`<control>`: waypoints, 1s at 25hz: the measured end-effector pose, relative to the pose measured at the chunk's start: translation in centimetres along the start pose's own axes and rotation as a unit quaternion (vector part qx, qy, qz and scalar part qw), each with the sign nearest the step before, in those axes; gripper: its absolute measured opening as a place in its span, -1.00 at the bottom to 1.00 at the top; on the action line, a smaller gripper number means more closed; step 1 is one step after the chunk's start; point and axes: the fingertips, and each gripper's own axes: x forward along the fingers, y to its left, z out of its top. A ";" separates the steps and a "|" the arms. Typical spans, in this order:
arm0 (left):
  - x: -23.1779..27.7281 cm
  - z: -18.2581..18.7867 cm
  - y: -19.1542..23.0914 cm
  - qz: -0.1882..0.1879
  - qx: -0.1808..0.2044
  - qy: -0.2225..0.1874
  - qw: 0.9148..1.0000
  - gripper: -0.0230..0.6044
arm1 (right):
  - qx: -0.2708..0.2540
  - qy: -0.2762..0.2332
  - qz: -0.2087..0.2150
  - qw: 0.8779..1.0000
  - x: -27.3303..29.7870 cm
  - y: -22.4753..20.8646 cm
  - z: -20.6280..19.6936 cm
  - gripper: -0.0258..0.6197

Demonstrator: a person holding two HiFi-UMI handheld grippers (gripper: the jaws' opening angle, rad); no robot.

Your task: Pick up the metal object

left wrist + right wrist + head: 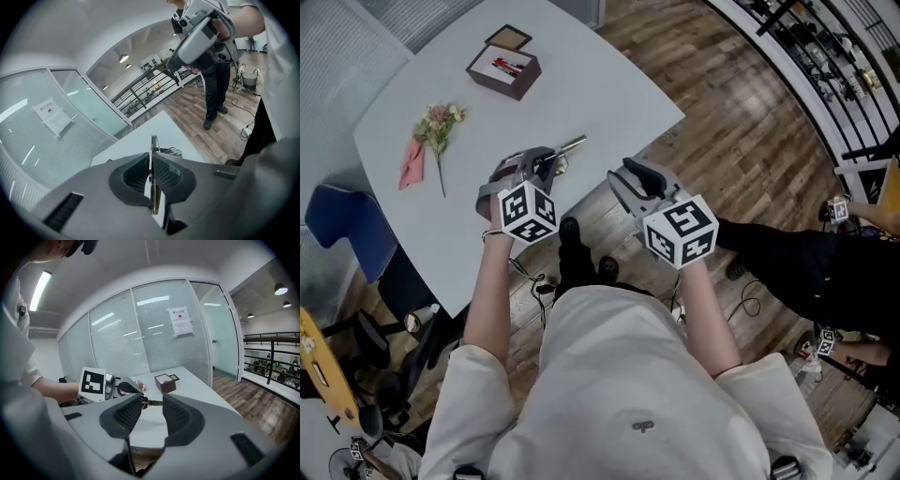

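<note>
A thin metal object (573,144) sticks out over the white table (609,84) from my left gripper (555,161), whose jaws are shut on it. In the left gripper view the metal strip (153,183) stands on edge, pinched between the two pads of the left gripper (152,161). My right gripper (626,176) hovers just off the table's near edge, to the right of the left one, open with nothing between its fingers. The right gripper view looks through the right gripper (152,413) at the left gripper (96,383) and the metal object (154,403).
A brown box (503,70) with its lid (508,37) beside it sits at the table's far side. A small flower bunch (438,127) and a pink napkin (412,164) lie at the left. A blue chair (342,230) stands left; another person's legs (806,262) are at right.
</note>
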 end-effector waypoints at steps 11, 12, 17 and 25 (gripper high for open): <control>-5.6 4.3 0.3 0.053 -0.006 -0.024 0.998 -0.85 | -0.018 -0.041 0.003 0.999 -2.8 1.6 1.3 -0.56; -6.0 4.6 0.2 0.058 -0.007 -0.027 0.998 -0.85 | -0.020 -0.043 0.004 0.999 -3.0 1.8 1.3 -0.57; -8.0 5.8 -0.2 0.076 -0.018 -0.039 0.996 -0.85 | -0.029 -0.048 0.013 0.998 -3.3 2.9 1.2 -0.61; -9.9 8.1 -1.1 0.092 -0.033 -0.056 0.994 -0.85 | -0.032 -0.057 0.011 0.998 -4.6 3.0 1.6 -0.67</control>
